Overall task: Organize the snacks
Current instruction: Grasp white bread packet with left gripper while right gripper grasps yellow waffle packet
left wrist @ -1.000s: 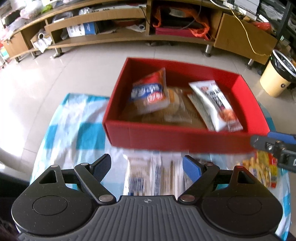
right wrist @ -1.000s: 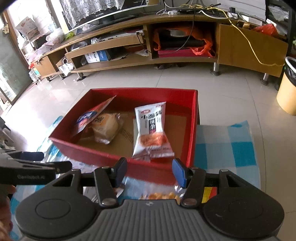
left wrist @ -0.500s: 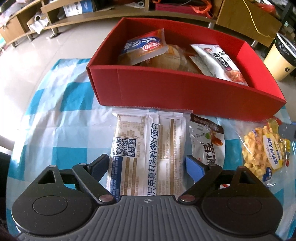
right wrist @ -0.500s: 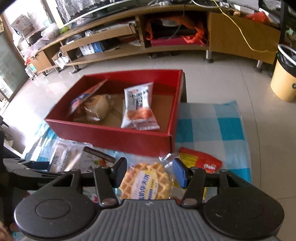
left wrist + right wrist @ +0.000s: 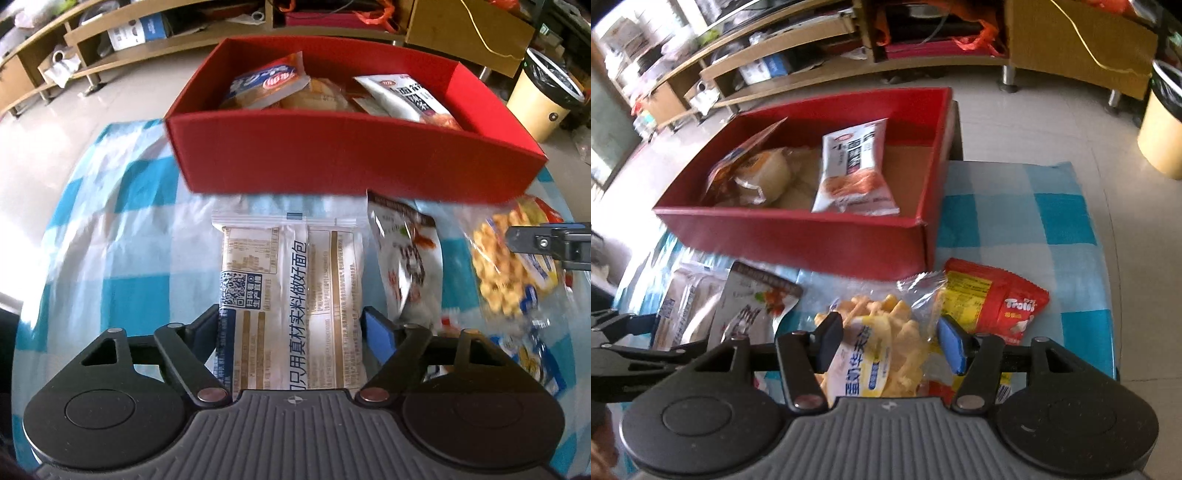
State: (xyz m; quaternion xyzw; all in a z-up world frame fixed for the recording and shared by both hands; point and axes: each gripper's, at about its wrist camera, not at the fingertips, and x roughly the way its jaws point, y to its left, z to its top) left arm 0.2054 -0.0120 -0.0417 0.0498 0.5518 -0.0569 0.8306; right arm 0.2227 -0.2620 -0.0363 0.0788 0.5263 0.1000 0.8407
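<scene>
My left tongs (image 5: 290, 328) closing astride bread packet (image 5: 291, 295), pads beside it | right tongs (image 5: 888, 341) opening, straddling waffle bag (image 5: 882, 347) | red box (image 5: 332, 155) walls off far side | silver pouch (image 5: 406, 258) between packets

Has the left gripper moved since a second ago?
Yes. The left gripper has come down from facing the red box to straddle the white bread packet lying before it; its jaws are closing.
</scene>
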